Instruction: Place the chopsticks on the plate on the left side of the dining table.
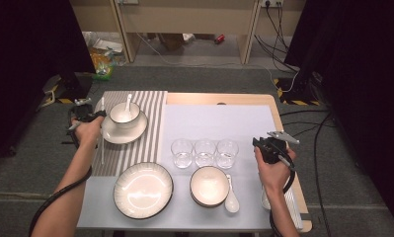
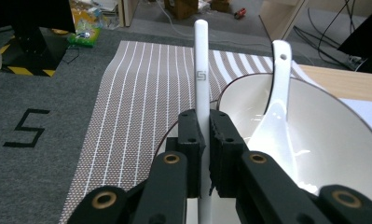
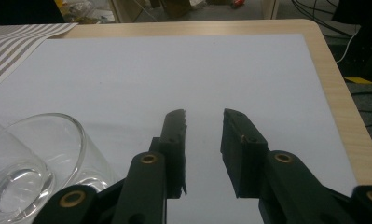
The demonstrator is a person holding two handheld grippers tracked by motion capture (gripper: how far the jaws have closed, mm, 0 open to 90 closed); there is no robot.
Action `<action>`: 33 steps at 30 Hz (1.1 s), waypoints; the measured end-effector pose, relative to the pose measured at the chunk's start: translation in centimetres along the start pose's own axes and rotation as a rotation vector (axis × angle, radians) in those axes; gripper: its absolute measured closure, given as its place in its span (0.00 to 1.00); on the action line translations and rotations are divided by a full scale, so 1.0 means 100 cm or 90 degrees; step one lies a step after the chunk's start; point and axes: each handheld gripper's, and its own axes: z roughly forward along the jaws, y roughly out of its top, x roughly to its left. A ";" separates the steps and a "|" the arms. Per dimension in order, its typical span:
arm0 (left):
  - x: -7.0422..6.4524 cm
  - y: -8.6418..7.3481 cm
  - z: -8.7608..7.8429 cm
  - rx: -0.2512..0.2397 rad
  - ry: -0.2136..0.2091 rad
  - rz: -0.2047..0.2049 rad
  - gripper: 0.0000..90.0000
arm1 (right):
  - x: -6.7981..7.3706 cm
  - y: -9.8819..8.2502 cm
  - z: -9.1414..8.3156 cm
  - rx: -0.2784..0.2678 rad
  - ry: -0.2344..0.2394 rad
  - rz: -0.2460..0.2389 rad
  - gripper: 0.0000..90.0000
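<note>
Left gripper (image 1: 92, 117) pinches a white chopstick (image 2: 202, 79), jaws pressed on it, at 9 o'clock of the bowl (image 1: 124, 112) with spoon (image 2: 276, 107) on the striped placemat (image 1: 152, 106); likely lowering it to lie beside that setting. Glasses (image 1: 204, 153) stand mid-table. Right gripper (image 3: 203, 122) hovers at 3 o'clock, jaws spread and holding nothing, probably waiting.

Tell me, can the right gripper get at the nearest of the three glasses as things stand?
Probably yes. The right gripper has open, empty jaws, and the nearest glass stands just to its left on the white mat with nothing between them.
</note>
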 end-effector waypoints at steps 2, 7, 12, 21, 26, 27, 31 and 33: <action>0.001 -0.001 0.003 0.006 0.004 -0.004 0.93 | 0.000 0.000 0.000 0.002 0.000 -0.001 0.78; 0.002 -0.005 0.010 0.018 0.007 -0.008 0.93 | 0.000 0.000 -0.001 0.001 0.000 0.000 0.78; 0.005 -0.007 0.016 0.029 0.005 -0.021 0.93 | 0.000 -0.002 0.000 0.007 -0.001 -0.004 0.78; 0.009 -0.012 0.025 0.050 0.015 -0.012 0.93 | 0.001 -0.002 0.000 0.006 0.002 -0.008 0.78; 0.008 -0.014 0.028 0.061 0.019 -0.003 0.92 | 0.002 -0.002 0.001 0.006 0.000 -0.013 0.78; 0.008 -0.014 0.028 0.061 0.019 -0.003 0.92 | 0.002 -0.002 0.001 0.006 0.000 -0.013 0.78; 0.006 -0.015 0.031 0.069 0.022 0.003 0.92 | 0.003 -0.002 0.001 0.008 0.002 -0.013 0.78; 0.004 -0.015 0.032 0.072 0.024 0.011 0.92 | 0.002 -0.003 0.001 0.008 0.001 -0.015 0.78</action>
